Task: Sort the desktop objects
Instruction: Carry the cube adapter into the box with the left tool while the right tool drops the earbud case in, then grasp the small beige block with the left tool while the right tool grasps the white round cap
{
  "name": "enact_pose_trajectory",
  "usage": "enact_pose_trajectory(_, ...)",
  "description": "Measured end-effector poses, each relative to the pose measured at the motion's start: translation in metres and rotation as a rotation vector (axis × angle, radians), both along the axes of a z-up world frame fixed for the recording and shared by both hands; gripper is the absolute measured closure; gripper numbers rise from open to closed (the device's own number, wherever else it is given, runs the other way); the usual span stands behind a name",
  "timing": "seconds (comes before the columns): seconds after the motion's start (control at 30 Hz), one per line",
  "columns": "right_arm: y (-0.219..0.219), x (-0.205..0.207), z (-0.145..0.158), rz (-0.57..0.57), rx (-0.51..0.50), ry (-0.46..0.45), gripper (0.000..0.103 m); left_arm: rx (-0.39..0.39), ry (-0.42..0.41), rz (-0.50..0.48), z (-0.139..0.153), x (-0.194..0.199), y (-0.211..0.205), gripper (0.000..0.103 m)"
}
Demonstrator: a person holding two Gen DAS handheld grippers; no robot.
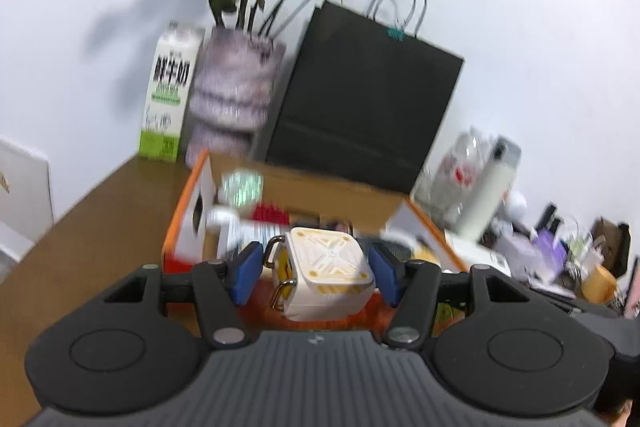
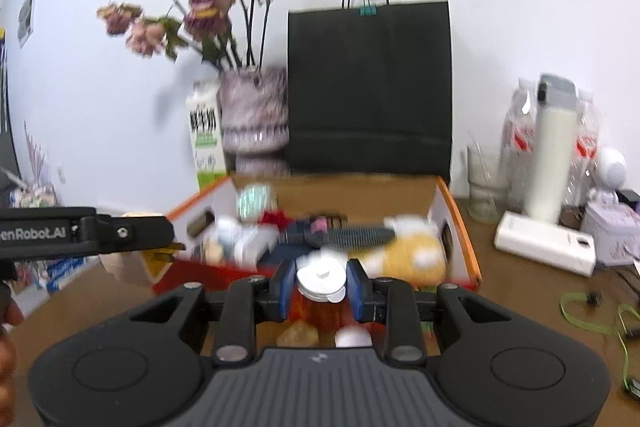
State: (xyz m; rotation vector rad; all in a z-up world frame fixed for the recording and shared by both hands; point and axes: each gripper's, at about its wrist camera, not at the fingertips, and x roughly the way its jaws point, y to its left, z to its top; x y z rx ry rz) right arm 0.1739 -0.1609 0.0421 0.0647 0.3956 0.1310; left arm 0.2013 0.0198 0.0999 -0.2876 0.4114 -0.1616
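Surface: brown, cluttered.
Black bag: behind the box.
Box: orange-edged, open, full.
Vase: left of the bag.
Left tongs: clamping a white-yellow cube before the box.
Right tongs: narrow, gripping a white-capped bottle before the box.

Surface: brown wooden desk.
Rear edge: milk carton, flower vase, black paper bag.
Centre: orange-edged cardboard box.
Right: glass, white bottle, white case, green cord.
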Motion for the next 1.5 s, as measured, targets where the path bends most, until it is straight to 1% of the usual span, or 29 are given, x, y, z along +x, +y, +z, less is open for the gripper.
enact_pose_trajectory(0.1,0.002,0.027,0.002,-0.004,0.017,-0.006,0.077,-0.031,-0.015,0.027,0.003,0.024,0.005,0.043)
enact_pose_trajectory(0.17,0.006,0.045,-0.001,0.008,0.005,0.007,0.077,-0.039,-0.009,0.036,0.002,0.039,0.010,0.043)
enact_pose_trajectory(0.27,0.012,0.068,-0.009,0.020,0.000,0.024,0.077,-0.028,-0.006,0.049,-0.006,0.060,0.016,0.043)
enact_pose_trajectory(0.37,0.017,0.090,-0.017,0.031,-0.009,0.047,0.077,-0.039,0.016,0.058,-0.017,0.081,0.023,0.043)
enact_pose_trajectory(0.5,0.021,0.109,-0.027,0.042,-0.033,0.067,0.077,-0.007,0.038,0.052,-0.025,0.100,0.028,0.043)
enact_pose_trajectory(0.67,0.022,0.117,-0.033,0.031,-0.050,0.079,0.076,0.009,0.072,0.050,-0.035,0.114,0.029,0.043)
enact_pose_trajectory(0.7,0.022,0.117,-0.033,0.025,-0.050,0.081,0.067,0.013,0.082,0.050,-0.037,0.115,0.029,0.042)
enact_pose_trajectory(0.73,0.021,0.116,-0.033,0.016,-0.049,0.083,0.058,0.020,0.092,0.047,-0.039,0.117,0.028,0.038)
enact_pose_trajectory(0.77,0.019,0.114,-0.033,0.009,-0.049,0.076,0.037,0.030,0.100,0.039,-0.040,0.118,0.027,0.023)
enact_pose_trajectory(0.8,0.019,0.111,-0.032,0.003,-0.054,0.065,0.024,0.040,0.105,0.042,-0.040,0.117,0.026,0.007)
enact_pose_trajectory(0.83,0.018,0.109,-0.030,-0.003,-0.063,0.055,0.021,0.044,0.095,0.055,-0.039,0.116,0.026,0.002)
enact_pose_trajectory(0.87,0.017,0.106,-0.028,-0.007,-0.070,0.046,0.019,0.049,0.074,0.067,-0.037,0.112,0.026,0.000)
enact_pose_trajectory(0.97,0.012,0.099,-0.022,-0.025,-0.080,0.026,0.013,0.050,0.048,0.068,-0.031,0.107,0.027,0.000)
enact_pose_trajectory(1.13,-0.002,0.087,-0.017,-0.048,-0.065,0.026,0.010,0.035,0.064,0.067,-0.028,0.102,0.029,0.000)
enact_pose_trajectory(1.17,-0.006,0.084,-0.016,-0.054,-0.058,0.035,0.007,0.040,0.069,0.065,-0.027,0.100,0.028,0.000)
enact_pose_trajectory(1.2,-0.009,0.081,-0.016,-0.058,-0.048,0.043,0.006,0.048,0.072,0.063,-0.027,0.097,0.028,0.000)
enact_pose_trajectory(1.33,-0.025,0.062,-0.013,-0.071,-0.020,0.058,0.006,0.073,0.053,0.028,-0.022,0.073,0.025,0.000)
enact_pose_trajectory(1.4,-0.031,0.047,-0.012,-0.071,-0.021,0.063,0.004,0.084,0.047,0.009,-0.021,0.058,0.024,0.000)
enact_pose_trajectory(1.5,-0.038,0.027,-0.017,-0.063,-0.045,0.092,0.002,0.104,0.062,-0.020,-0.025,0.042,0.018,0.000)
